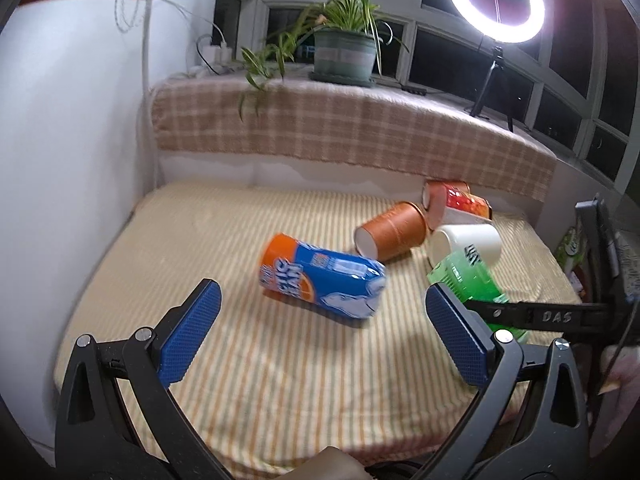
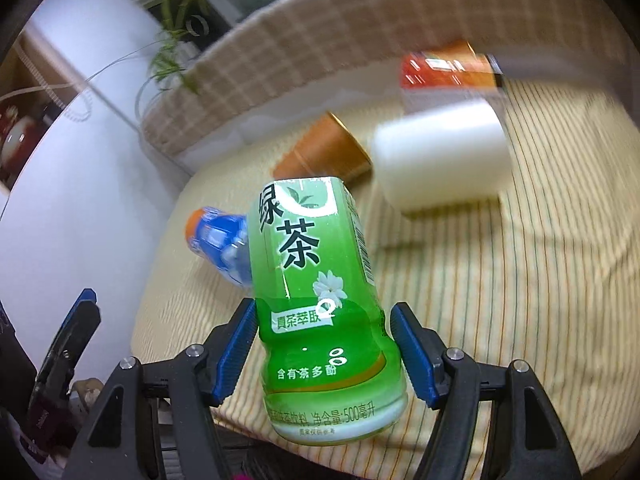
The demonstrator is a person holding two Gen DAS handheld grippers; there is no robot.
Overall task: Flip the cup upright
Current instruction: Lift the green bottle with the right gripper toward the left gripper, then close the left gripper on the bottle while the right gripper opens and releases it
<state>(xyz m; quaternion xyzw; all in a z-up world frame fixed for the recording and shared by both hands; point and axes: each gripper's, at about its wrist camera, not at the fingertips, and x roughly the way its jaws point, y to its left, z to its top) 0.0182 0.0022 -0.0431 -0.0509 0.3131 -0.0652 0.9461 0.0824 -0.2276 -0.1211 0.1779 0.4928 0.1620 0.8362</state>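
front striped cloth free | cups crowd far right: orange cup, white cup

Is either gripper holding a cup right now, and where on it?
The right gripper holds the green cup across its lower body, near the wider end; whether the left pad touches is unclear. The left gripper is open, holding nothing.

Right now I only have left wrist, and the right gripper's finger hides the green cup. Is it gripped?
Observer: Looks so. In right wrist, the right gripper has a blue pad against each side of the green cup.
Operator: Which end?
Observer: Near the end with the printed volume line, closest to the camera. The other end points away, toward the orange cup.
Operator: Left gripper crowding it?
Observer: No. The left gripper sits at the right wrist view's far left edge, apart from the cup.
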